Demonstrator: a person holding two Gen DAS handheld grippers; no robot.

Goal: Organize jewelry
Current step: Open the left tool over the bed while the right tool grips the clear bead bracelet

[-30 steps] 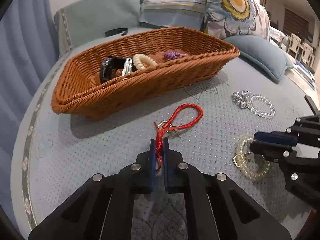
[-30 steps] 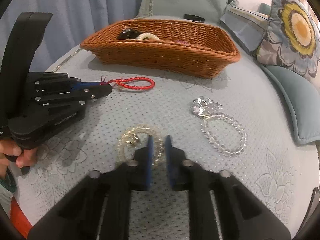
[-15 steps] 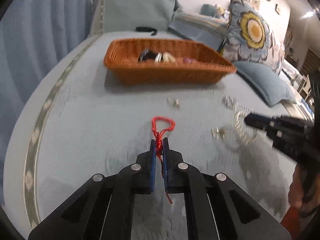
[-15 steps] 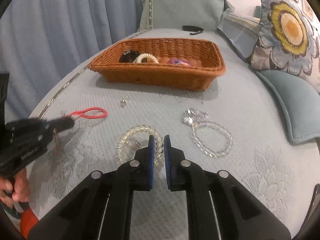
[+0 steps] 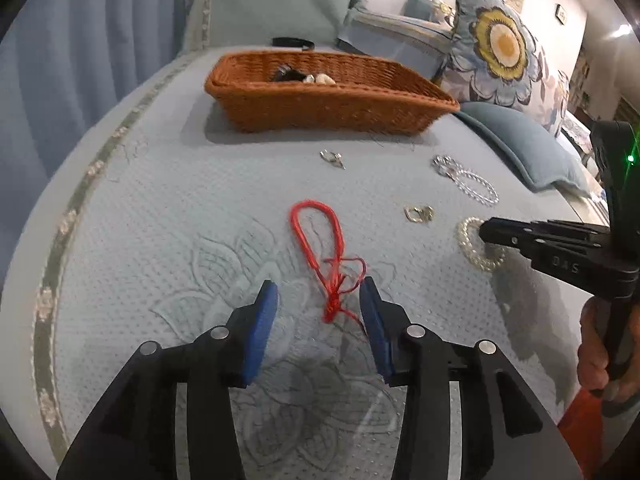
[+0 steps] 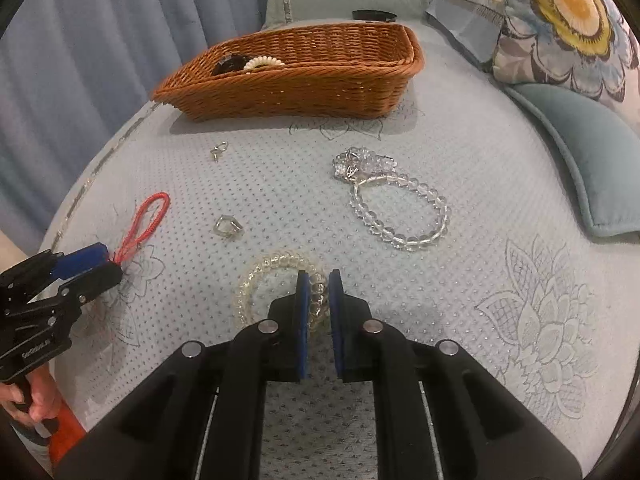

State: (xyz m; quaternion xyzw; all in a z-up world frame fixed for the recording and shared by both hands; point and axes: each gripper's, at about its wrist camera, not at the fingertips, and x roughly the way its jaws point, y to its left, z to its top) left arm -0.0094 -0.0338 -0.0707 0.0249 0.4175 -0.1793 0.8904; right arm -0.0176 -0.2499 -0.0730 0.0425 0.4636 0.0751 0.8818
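A red cord loop [image 5: 320, 236] lies on the blue-grey bedspread. Its knotted end sits between the jaws of my left gripper [image 5: 319, 286], which are opening and do not press on it. In the right wrist view the same left gripper [image 6: 114, 262] shows at the left edge, by the red cord [image 6: 146, 220]. My right gripper [image 6: 318, 280] is shut on the rim of a pale yellow beaded bracelet [image 6: 256, 280] lying flat. A clear bead bracelet [image 6: 400, 208] with a crystal cluster lies further out. The wicker basket [image 6: 288, 88] holds a black piece and a cream bracelet [image 6: 264, 62].
A small heart-shaped ring [image 6: 228, 227] and a tiny silver clasp [image 6: 219, 150] lie loose between the cord and the basket. A teal cushion [image 6: 580, 152] and a flowered pillow [image 6: 568, 20] lie at the right. A blue curtain hangs at the left. A hand [image 5: 600, 356] holds the right gripper's handle.
My left gripper pulled the red cord back from the basket, then opened and let it go on the bedspread. The right gripper stayed shut, with the pale bracelet's rim now between its pads.
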